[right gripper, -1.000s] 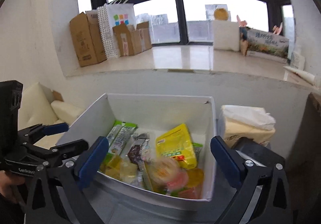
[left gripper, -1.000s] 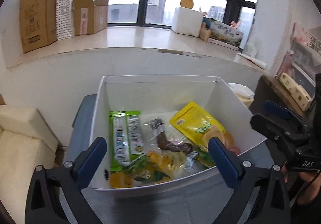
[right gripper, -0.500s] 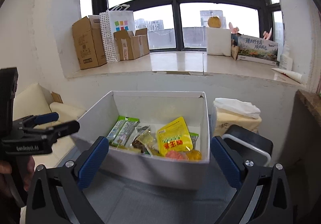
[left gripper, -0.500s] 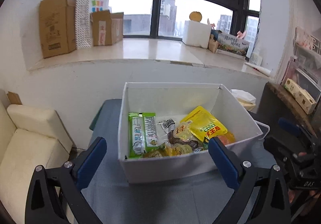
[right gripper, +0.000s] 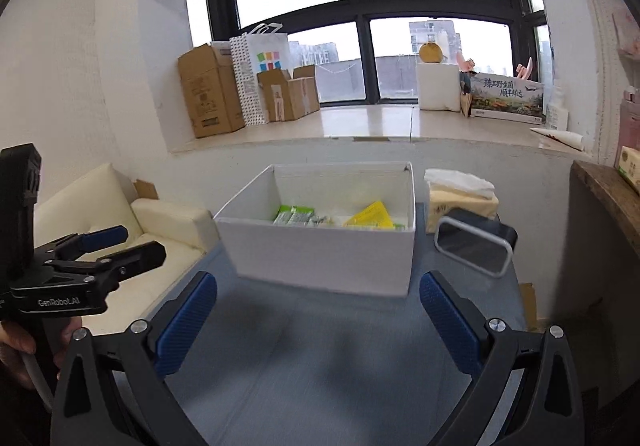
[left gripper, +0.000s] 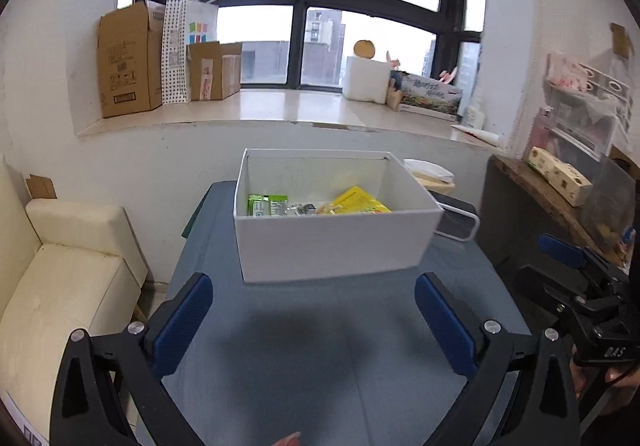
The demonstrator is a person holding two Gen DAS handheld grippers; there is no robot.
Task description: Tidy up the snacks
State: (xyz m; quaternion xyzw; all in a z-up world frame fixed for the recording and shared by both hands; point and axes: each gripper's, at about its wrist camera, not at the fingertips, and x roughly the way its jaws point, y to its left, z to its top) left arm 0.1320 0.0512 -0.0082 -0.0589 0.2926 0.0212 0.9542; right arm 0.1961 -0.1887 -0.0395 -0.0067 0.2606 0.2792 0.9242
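- One white box stands on the blue-grey table, open at the top, toward the far end of the table
- Inside the white box, one yellow snack packet lies to the right and two green snack packets lie side by side to the left; between them sits clear-wrapped stuff too small to count
- The left gripper is spread wide with nothing between its two blue pads, held over the bare table just in front of the box
- The right gripper is likewise spread wide and empty, its two blue pads apart over the table on the near side of the box
- In the right wrist view the left gripper appears side-on at the left edge with a hand round its handle
- One black tray with a white rim sits just beside the box on its right, and one tissue pack stands behind it
- On the window ledge at the left: two brown cardboard boxes and one dotted paper bag between them
- On the ledge at the right: one white foam block with one round orange thing on top, and one printed long carton beside it
- One cream sofa stands to the left of the table
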